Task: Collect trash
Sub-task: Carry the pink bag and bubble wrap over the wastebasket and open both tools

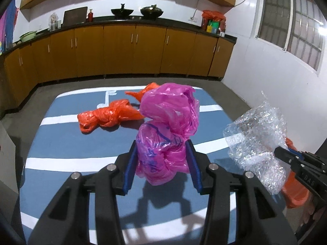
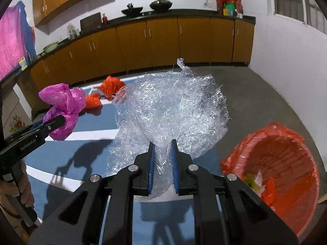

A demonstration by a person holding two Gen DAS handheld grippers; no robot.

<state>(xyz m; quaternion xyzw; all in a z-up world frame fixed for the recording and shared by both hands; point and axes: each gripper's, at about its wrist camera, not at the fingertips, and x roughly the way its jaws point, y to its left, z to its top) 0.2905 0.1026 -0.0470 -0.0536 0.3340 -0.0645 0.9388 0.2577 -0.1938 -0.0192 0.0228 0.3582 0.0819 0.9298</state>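
Pink bag: the crumpled pink plastic bag [image 1: 165, 134] is lifted off the blue white-striped tabletop [image 1: 61, 138], left of the bin.
Left gripper [image 1: 161, 163]: its jaws are partly closed and clamped on the pink bag's lower bunch.
Clear film: the crinkled clear plastic film wad [image 2: 169, 114] is held up just beside the bin, on its left.
Right gripper [image 2: 162, 163]: jaws drawn narrow, pinching the film's tail.
Bin: the round basket lined with an orange plastic bag [image 2: 286, 143] sits off the tabletop's edge and holds a few scraps.
Progress: two pieces are picked up but neither is in the bin yet.
Left to do: the knotted orange plastic bag [image 1: 106, 116] lies on the tabletop farther from the bin.
Obstacles: the path to the bin looks open, though both loads are bulky and may crowd the rim together.
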